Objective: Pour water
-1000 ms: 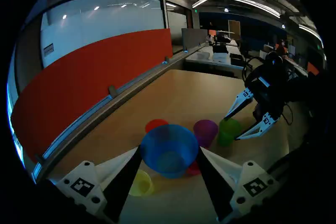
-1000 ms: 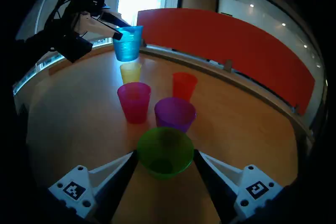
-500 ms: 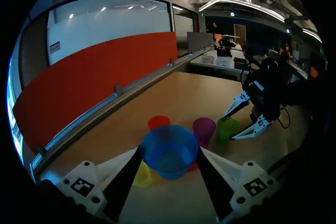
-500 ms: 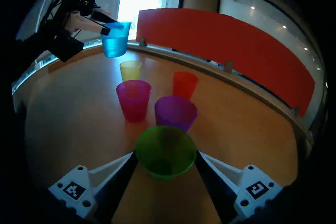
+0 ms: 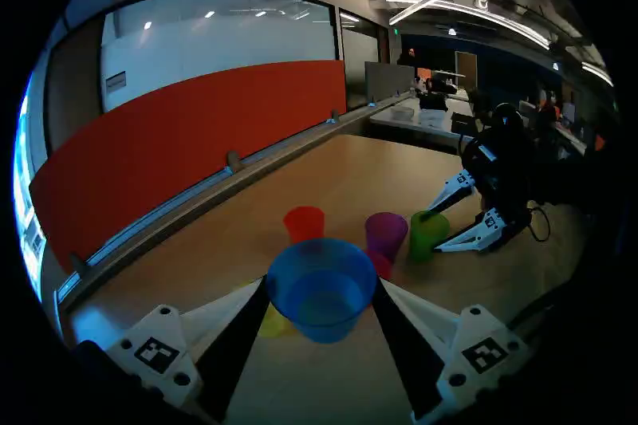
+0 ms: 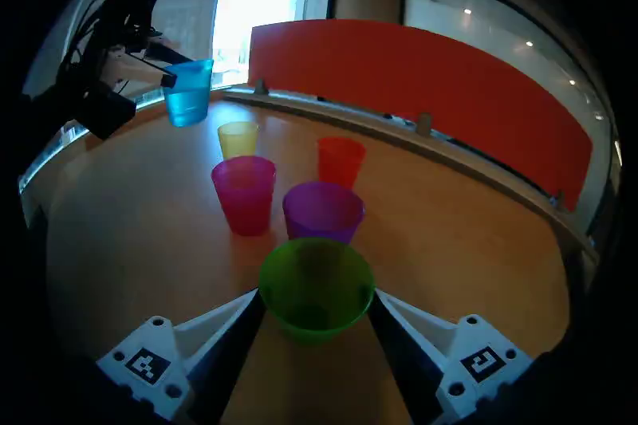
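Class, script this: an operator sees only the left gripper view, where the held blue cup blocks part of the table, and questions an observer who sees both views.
Operator: What stands behind the blue cup?
Observer: The right gripper view shows a yellow cup and a pink cup, upright and apart.
Operator: How does the green cup sit?
Observer: Upright on the table, with both fingers of the right hand-held gripper against its sides.
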Action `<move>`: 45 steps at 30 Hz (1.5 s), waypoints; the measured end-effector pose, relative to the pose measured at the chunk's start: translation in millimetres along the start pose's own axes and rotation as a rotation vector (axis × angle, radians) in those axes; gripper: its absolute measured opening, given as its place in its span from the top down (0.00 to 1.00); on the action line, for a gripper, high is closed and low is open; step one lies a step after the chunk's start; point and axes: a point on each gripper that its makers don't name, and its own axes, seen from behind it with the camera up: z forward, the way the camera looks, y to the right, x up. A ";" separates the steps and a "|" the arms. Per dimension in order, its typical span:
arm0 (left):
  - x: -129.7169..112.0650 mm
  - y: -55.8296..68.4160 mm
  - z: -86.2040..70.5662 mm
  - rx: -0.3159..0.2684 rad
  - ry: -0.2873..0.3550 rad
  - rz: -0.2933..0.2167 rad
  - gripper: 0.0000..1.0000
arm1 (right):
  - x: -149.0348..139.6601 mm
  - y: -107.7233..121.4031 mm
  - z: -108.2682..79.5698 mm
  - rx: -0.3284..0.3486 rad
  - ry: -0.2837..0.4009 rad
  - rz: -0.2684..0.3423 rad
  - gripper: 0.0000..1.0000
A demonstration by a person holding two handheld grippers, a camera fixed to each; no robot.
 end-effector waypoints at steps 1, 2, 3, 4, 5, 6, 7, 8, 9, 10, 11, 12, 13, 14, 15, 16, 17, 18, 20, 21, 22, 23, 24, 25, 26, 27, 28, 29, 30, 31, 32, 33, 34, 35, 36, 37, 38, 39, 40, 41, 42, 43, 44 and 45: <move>-1.1 0.8 -1.2 0.002 0.002 -0.002 0.13 | 1.1 -1.0 -0.8 0.001 0.005 0.003 0.09; -2.3 1.6 -2.3 0.004 0.005 -0.005 0.13 | 2.1 -2.1 -1.6 0.003 0.009 0.006 0.09; -3.5 2.2 -3.8 0.007 0.008 -0.008 0.13 | 4.0 -3.1 -2.7 0.003 0.017 0.009 0.09; -4.6 2.6 -5.1 0.010 0.011 -0.011 0.13 | 5.8 -4.1 -3.7 0.004 0.024 0.010 0.09; -5.7 3.0 -6.4 0.013 0.014 -0.015 0.13 | 7.7 -5.0 -4.7 0.004 0.031 0.012 0.09; -7.1 3.4 -7.7 0.018 0.017 -0.019 0.13 | 9.8 -5.9 -5.7 0.003 0.039 0.012 0.09; -8.4 3.7 -8.8 0.022 0.019 -0.024 0.13 | 11.7 -6.7 -6.5 0.002 0.046 0.011 0.09; -9.6 4.0 -9.9 0.026 0.022 -0.028 0.13 | 13.6 -7.4 -7.3 0.000 0.053 0.010 0.09; -11.0 4.4 -11.2 0.031 0.024 -0.030 0.13 | 15.6 -8.5 -8.1 -0.001 0.061 0.010 0.09; -12.3 4.8 -12.2 0.035 0.025 -0.030 0.13 | 17.4 -9.5 -8.9 -0.002 0.068 0.011 0.09; -13.6 5.1 -13.3 0.040 0.027 -0.030 0.13 | 19.2 -10.5 -9.6 -0.003 0.075 0.011 0.09; -14.9 5.9 -14.5 0.044 0.028 -0.029 0.13 | 21.3 -12.2 -10.4 -0.003 0.083 0.012 0.09; -16.1 6.7 -15.5 0.048 0.029 -0.027 0.13 | 23.1 -13.9 -11.2 -0.002 0.090 0.013 0.09; -17.3 7.5 -16.5 0.052 0.030 -0.026 0.13 | 25.0 -15.6 -11.9 -0.002 0.098 0.014 0.09; -17.7 8.7 -17.7 0.055 0.034 -0.024 0.13 | 27.3 -17.5 -12.7 -0.002 0.107 0.014 0.09; -17.8 9.9 -18.8 0.058 0.038 -0.024 0.13 | 29.5 -19.2 -13.3 -0.003 0.116 0.013 0.09; -18.0 11.0 -19.9 0.061 0.042 -0.023 0.13 | 31.7 -20.9 -13.9 -0.004 0.125 0.012 0.09; -18.1 13.0 -20.9 0.062 0.047 -0.023 0.13 | 34.1 -22.8 -14.6 -0.006 0.134 0.011 0.09; -18.3 16.8 -22.7 0.063 0.056 -0.025 0.13 | 38.4 -26.1 -15.8 -0.011 0.152 0.008 0.09; -18.6 18.6 -23.9 0.064 0.060 -0.025 0.13 | 40.9 -28.3 -16.4 -0.012 0.162 0.007 0.09; -18.9 20.1 -25.0 0.066 0.064 -0.025 0.13 | 43.2 -30.3 -16.8 -0.013 0.172 0.007 0.09; -19.2 21.7 -26.1 0.068 0.068 -0.025 0.13 | 45.5 -32.4 -17.3 -0.014 0.181 0.006 0.09; -20.0 23.1 -27.4 0.071 0.072 -0.025 0.13 | 47.9 -34.1 -17.5 -0.015 0.190 0.007 0.09; -20.9 24.2 -28.4 0.075 0.074 -0.025 0.13 | 50.1 -35.4 -17.6 -0.016 0.198 0.008 0.09; -21.8 25.4 -29.5 0.078 0.077 -0.025 0.13 | 52.3 -36.7 -17.7 -0.017 0.206 0.009 0.09; -22.8 26.2 -30.8 0.083 0.080 -0.026 0.13 | 54.6 -38.0 -18.0 -0.018 0.215 0.010 0.09; -23.6 26.8 -31.9 0.087 0.084 -0.028 0.13 | 56.6 -39.1 -18.4 -0.018 0.222 0.012 0.09; -24.4 27.4 -33.0 0.092 0.087 -0.029 0.13 | 58.7 -40.2 -18.8 -0.019 0.229 0.013 0.09; -25.5 28.4 -34.4 0.094 0.091 -0.032 0.13 | 60.6 -41.8 -19.5 -0.019 0.237 0.013 0.09; -26.5 29.5 -35.6 0.096 0.095 -0.036 0.13 | 62.3 -43.4 -20.2 -0.019 0.243 0.013 0.09; -27.5 30.5 -36.9 0.098 0.099 -0.039 0.13 | 63.9 -45.0 -21.0 -0.018 0.249 0.013 0.09; -28.5 31.9 -38.3 0.100 0.103 -0.043 0.13 | 65.4 -47.2 -21.6 -0.017 0.254 0.011 0.09; -29.2 33.3 -39.5 0.101 0.107 -0.047 0.13 | 66.5 -49.3 -22.2 -0.015 0.258 0.009 0.09; -30.0 34.7 -40.7 0.102 0.111 -0.051 0.13 | 67.7 -51.4 -22.7 -0.014 0.261 0.007 0.09; -31.0 36.0 -42.0 0.105 0.116 -0.056 0.13 | 68.8 -54.3 -22.9 -0.010 0.265 0.005 0.09; -31.8 37.1 -43.2 0.107 0.121 -0.060 0.13 | 69.7 -57.0 -23.0 -0.007 0.267 0.003 0.09; -32.7 38.2 -44.4 0.109 0.125 -0.065 0.13 | 70.7 -59.7 -23.2 -0.004 0.270 0.001 0.09; -33.6 39.5 -45.8 0.111 0.132 -0.070 0.13 | 71.9 -63.3 -23.4 0.002 0.273 -0.003 0.09; -34.5 40.7 -47.1 0.113 0.137 -0.073 0.13 | 73.2 -66.7 -23.6 0.008 0.276 -0.006 0.09; -35.3 42.0 -48.5 0.115 0.143 -0.077 0.13 | 74.4 -70.0 -23.9 0.014 0.279 -0.010 0.09; -36.0 43.2 -49.8 0.118 0.149 -0.080 0.13 | 75.9 -73.8 -24.1 0.019 0.282 -0.014 0.09; -36.5 44.3 -50.9 0.122 0.154 -0.083 0.13 | 77.2 -77.1 -24.4 0.024 0.285 -0.019 0.09; -37.0 45.3 -52.1 0.125 0.160 -0.085 0.13 | 78.6 -80.5 -24.7 0.029 0.289 -0.023 0.09; -37.2 46.4 -53.3 0.130 0.166 -0.088 0.13 | 80.0 -84.0 -24.8 0.035 0.292 -0.027 0.09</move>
